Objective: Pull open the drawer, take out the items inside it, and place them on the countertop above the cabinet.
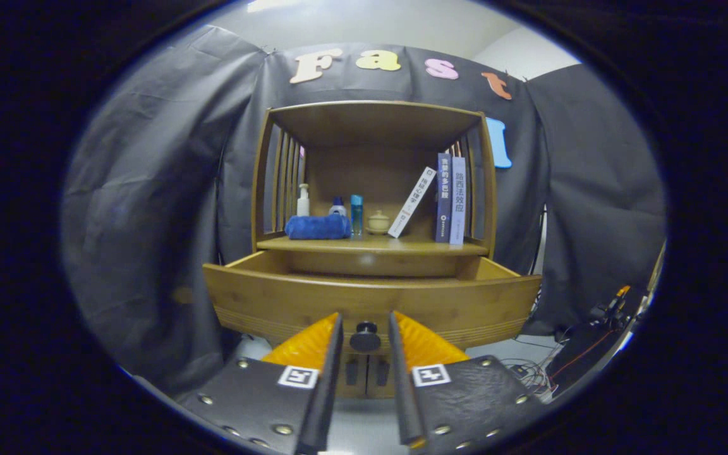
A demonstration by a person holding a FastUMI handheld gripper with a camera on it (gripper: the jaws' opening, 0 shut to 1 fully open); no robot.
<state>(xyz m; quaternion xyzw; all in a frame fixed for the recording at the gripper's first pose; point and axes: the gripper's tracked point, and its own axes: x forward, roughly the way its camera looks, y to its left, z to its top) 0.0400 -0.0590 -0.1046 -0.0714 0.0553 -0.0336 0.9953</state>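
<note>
So drawer [370, 302] is sitting pulled out under countertop [370, 245], knob [364, 338] between our gripper [365, 328] fingers. Fingers looking apart, flanking knob, not pinching. We're letting go clean, backing straight off, then lifting over front lip to peek inside; contents hidden from us.

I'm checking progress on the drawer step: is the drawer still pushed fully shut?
No: the drawer stands pulled out from the cabinet, with its knob between the fingers of the gripper.
</note>
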